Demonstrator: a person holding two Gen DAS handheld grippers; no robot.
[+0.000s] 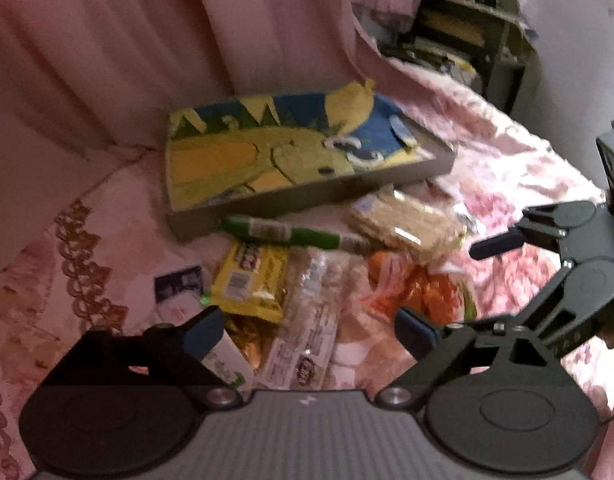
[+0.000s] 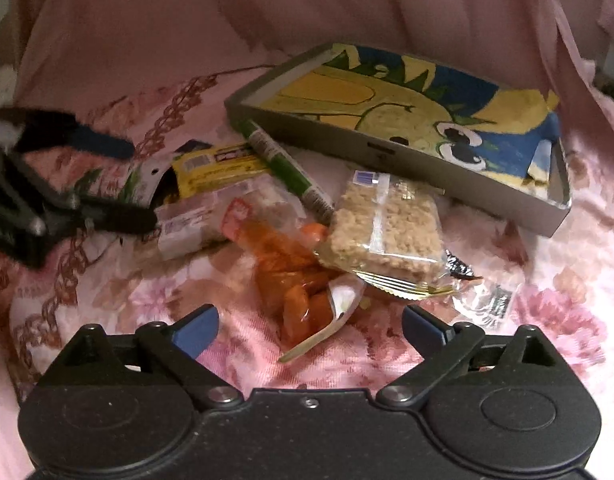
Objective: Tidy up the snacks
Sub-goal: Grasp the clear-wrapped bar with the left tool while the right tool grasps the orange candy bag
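Snack pile (image 2: 307, 232) mid-bed, touching the grey tray's (image 2: 387, 160) near edge; floral bedspread (image 2: 547, 320) (bare) around; left gripper (image 1: 309, 330) and right gripper (image 2: 310, 330) jaws released, empty.

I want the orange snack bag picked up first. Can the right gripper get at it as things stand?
Probably yes. The right gripper is open with the orange snack bag just ahead of its fingers. Nothing covers the bag's near end; the rice crisp bar overlaps only its far end.
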